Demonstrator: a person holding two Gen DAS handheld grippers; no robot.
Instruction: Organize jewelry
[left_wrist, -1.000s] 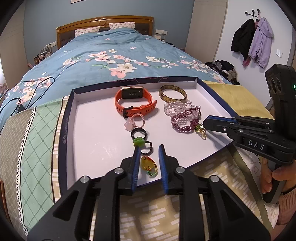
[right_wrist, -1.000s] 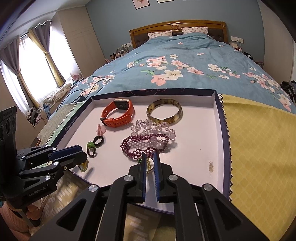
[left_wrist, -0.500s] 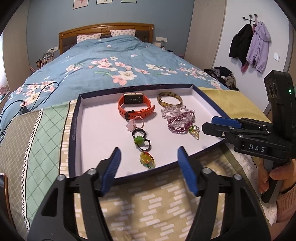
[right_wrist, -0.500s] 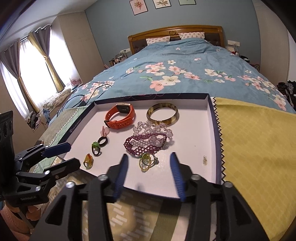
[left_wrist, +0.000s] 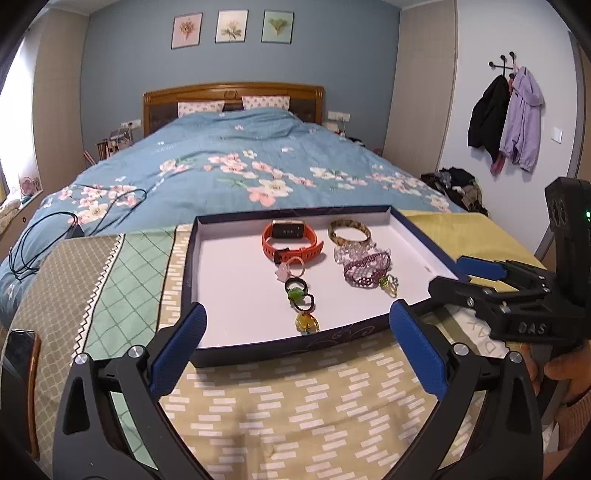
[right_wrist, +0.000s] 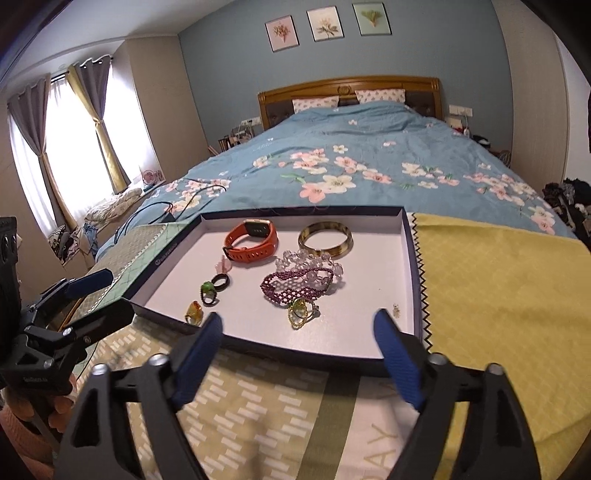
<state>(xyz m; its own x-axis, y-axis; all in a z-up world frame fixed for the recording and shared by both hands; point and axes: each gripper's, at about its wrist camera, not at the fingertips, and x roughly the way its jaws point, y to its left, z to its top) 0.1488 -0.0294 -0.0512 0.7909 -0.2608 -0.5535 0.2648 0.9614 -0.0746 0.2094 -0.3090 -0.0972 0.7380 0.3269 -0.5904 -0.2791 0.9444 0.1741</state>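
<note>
Both our tools hang just short of the tray's (left_wrist: 192, 258) near wall, spread wide and carrying nothing: the left gripper (left_wrist: 297, 349) faces the ring column, the right gripper (right_wrist: 297, 356) faces the bracelets. Nearest that near wall sits the amber ring (left_wrist: 306, 322), with the green ring (left_wrist: 295, 293) and a black ring (left_wrist: 295, 284) touching in a chain behind it. Risk here, we judge: closing on one ring drags its neighbour along. Over on the tray's right half, the purple beaded bracelet (right_wrist: 295, 286) overlaps the clear bead bracelet (right_wrist: 308, 262), and a gold-green charm (right_wrist: 301, 312) lies against it, so a pinch there could snag all three. Toward the far wall, the orange watch (left_wrist: 291, 242) and the bangle (right_wrist: 325, 238) sit apart from the rest. The shallow tray rests on soft cloth, and a nudge might slide it.
</note>
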